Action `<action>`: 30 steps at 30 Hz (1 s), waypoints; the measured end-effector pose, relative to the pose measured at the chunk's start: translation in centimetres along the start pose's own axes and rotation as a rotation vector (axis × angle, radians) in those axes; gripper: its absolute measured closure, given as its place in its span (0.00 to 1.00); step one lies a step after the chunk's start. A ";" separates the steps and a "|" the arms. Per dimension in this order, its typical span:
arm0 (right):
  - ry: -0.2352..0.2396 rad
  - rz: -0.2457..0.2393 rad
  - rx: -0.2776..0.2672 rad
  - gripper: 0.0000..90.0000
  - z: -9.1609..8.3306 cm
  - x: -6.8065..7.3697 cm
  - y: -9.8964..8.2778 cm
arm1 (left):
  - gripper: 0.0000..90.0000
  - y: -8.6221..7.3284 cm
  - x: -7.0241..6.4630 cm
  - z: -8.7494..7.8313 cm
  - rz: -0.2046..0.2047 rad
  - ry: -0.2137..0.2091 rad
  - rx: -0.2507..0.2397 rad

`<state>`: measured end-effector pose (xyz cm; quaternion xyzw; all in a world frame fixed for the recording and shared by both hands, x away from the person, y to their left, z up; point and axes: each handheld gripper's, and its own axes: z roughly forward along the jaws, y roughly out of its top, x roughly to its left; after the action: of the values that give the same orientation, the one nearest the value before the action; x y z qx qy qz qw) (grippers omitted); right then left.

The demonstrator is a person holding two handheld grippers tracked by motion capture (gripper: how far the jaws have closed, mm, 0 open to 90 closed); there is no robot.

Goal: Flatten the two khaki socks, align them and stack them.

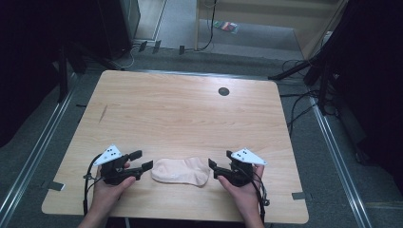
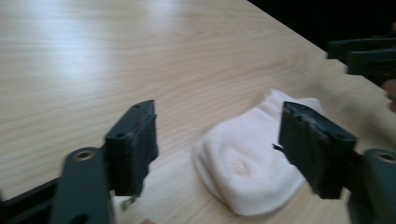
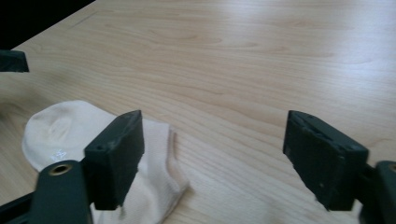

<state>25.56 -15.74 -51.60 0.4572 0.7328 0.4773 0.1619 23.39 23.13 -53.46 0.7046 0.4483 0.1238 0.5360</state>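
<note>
High view shows a pale cream sock (image 1: pixel 181 171) lying flat near the front edge of the wooden desk (image 1: pixel 180 114), folded or bunched into a short, rounded shape. It sits between the two hand-held tools, which flank it on either side. The left tool (image 1: pixel 141 160) is just beside the sock's rounded end, its jaws spread wide with nothing between them. The right tool (image 1: pixel 220 164) is just beside the other end, likewise wide and holding nothing.

From the left gripper view, the sock (image 2: pixel 254 161) lies on the desk ahead of the spread jaws and is not pinched by them. In the right gripper view the sock (image 3: pixel 70 128) sits low at the left, partly behind one jaw, and the gap between the jaws is bare wood.

As a judgement: the sock looks let go and lying compact, so the handling seems largely done, though whether the fold is neat enough I cannot tell. What may remain is drawing both tools clear.
</note>
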 end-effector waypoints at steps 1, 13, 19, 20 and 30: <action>-0.006 0.001 -0.003 0.20 -0.2 -0.2 0.2 | 0.26 0.1 0.2 -0.2 0.002 0.017 -0.005; -0.058 0.021 -0.026 0.16 -2.0 -2.8 0.6 | 0.15 0.5 3.3 -2.7 -0.041 0.121 -0.029; -0.076 0.036 -0.027 0.16 -2.8 -3.8 0.3 | 0.15 0.5 5.0 -4.0 -0.063 0.171 -0.050; -0.080 0.035 -0.024 0.16 -3.0 -4.1 0.2 | 0.15 0.5 5.3 -4.3 -0.069 0.177 -0.050; -0.149 0.070 -0.035 0.16 -5.1 -7.3 -0.6 | 0.15 0.1 7.1 -5.8 -0.073 0.252 -0.041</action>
<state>25.65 -24.63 -51.02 0.5139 0.6938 0.4601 0.2070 23.71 32.27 -53.25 0.6554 0.5351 0.2009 0.4938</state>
